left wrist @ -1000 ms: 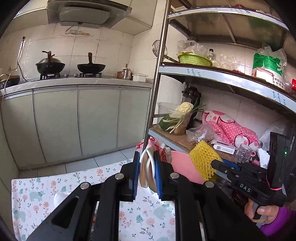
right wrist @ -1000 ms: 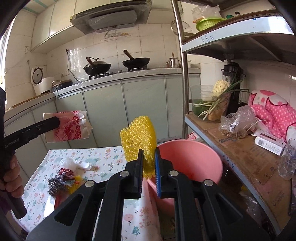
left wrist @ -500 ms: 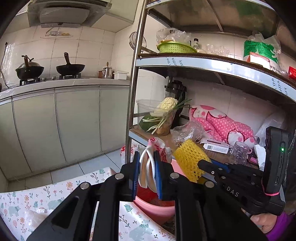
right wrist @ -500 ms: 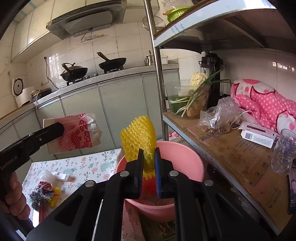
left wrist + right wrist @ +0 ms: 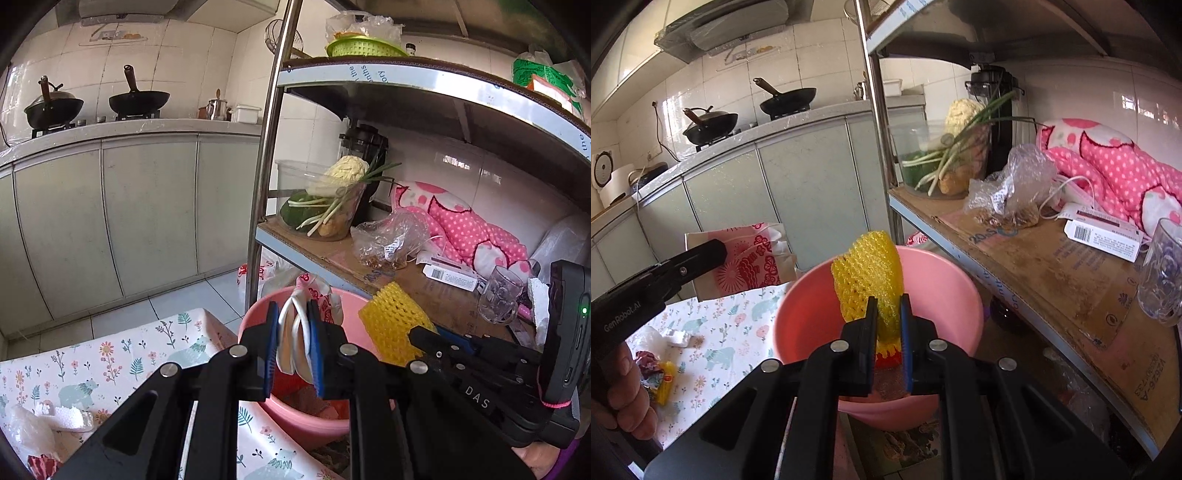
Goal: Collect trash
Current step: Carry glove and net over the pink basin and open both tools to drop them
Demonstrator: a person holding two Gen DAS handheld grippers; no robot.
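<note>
1. At far left in the right wrist view, crumpled wrappers in red and yellow (image 5: 657, 373) and a scrap of white paper (image 5: 677, 338) lie on the floral-print tablecloth (image 5: 713, 343).
2. The left gripper (image 5: 291, 345) has its fingers pinched narrow on a white-and-red printed paper bag (image 5: 295, 332), held above the near rim of the round pink plastic basin (image 5: 306, 421).
3. The same paper bag (image 5: 746, 258) hangs left of the basin (image 5: 938, 280) in the right wrist view.
4. The right gripper (image 5: 886, 332) clamps a yellow foam fruit net (image 5: 868, 277) between closely set fingers, directly over the basin's opening.
5. To the right, a steel shelf rack (image 5: 882, 155) carries a clear plastic bag (image 5: 1012, 188), a pink polka-dot cloth (image 5: 1108, 166) and a glass mug (image 5: 1160, 273).
</note>
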